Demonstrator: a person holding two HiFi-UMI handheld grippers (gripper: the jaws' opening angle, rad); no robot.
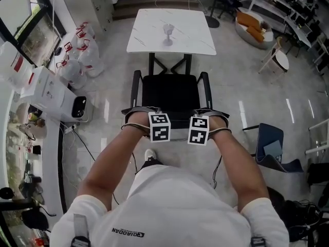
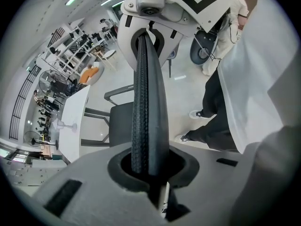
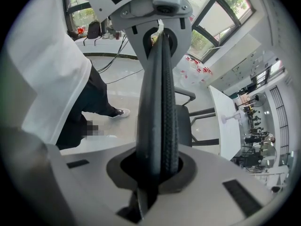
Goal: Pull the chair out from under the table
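A black chair [image 1: 172, 94] with armrests stands in front of a white marble table [image 1: 172, 32], its seat out from under the top. A glass [image 1: 168, 34] stands on the table. My left gripper [image 1: 144, 113] and right gripper [image 1: 209, 115] both sit on the top rim of the backrest [image 1: 177, 120], side by side. In the left gripper view the ribbed black rim [image 2: 146, 102] runs between the jaws of my left gripper [image 2: 149, 168], which press on it. In the right gripper view the same rim [image 3: 162, 107] is clamped in my right gripper [image 3: 153, 166].
White boxes [image 1: 51, 91] and tied bags [image 1: 82, 55] lie on the floor at the left. A blue chair [image 1: 270, 145] stands at the right, a small white seat [image 1: 280, 59] further back. The person's shoe [image 1: 150, 156] is just behind the chair.
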